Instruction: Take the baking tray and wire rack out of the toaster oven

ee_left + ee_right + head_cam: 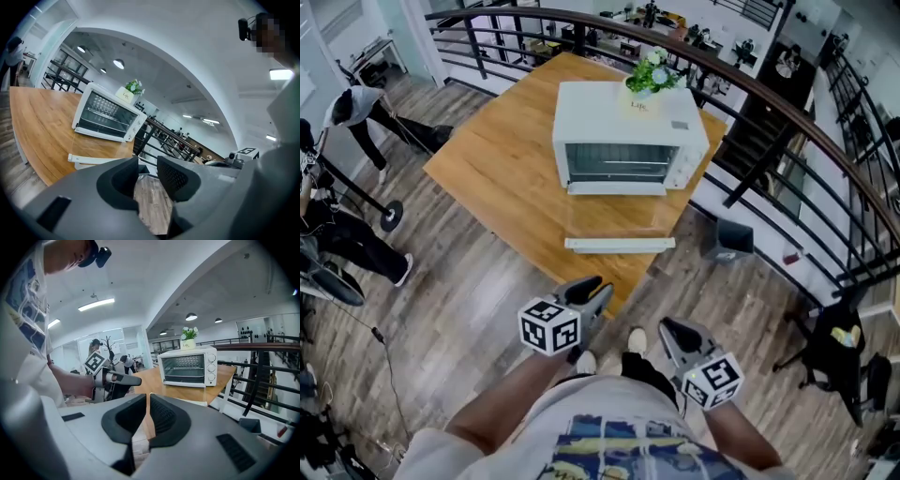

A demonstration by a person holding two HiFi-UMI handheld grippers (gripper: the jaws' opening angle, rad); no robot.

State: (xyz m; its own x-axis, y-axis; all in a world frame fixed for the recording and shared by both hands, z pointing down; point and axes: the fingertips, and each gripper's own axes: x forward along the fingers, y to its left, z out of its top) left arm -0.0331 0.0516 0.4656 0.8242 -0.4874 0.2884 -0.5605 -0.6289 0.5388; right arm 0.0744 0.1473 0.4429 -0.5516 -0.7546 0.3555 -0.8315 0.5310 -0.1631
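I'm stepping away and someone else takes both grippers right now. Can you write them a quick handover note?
Grippers: the left hand-held gripper has its jaws slightly apart and is empty. The right hand-held gripper has its jaws all but closed and is empty. Both are held low, short of the table.
Things: the toaster oven stands on the table with its door folded down. The wire rack shows inside; the baking tray can't be clearly made out.
Done: door open.
Left: pull out tray and rack.
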